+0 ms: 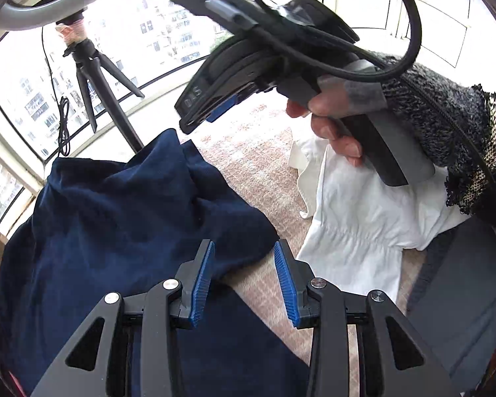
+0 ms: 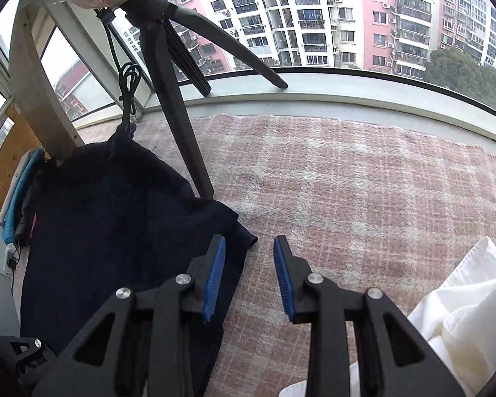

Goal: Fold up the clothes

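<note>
The navy garment (image 1: 115, 218) lay rumpled and loosely mounded on the pink checked cloth (image 2: 347, 182), left of the white garment (image 1: 357, 225). Its long axis ran from the near edge toward the tripod (image 2: 178, 106). The left gripper (image 1: 244, 278) and right gripper (image 2: 249, 274) stood partly open, holding nothing.

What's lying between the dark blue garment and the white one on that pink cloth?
Nothing: between the navy garment and the white garment only bare pink checked cloth shows, clearest in the left wrist view.
</note>
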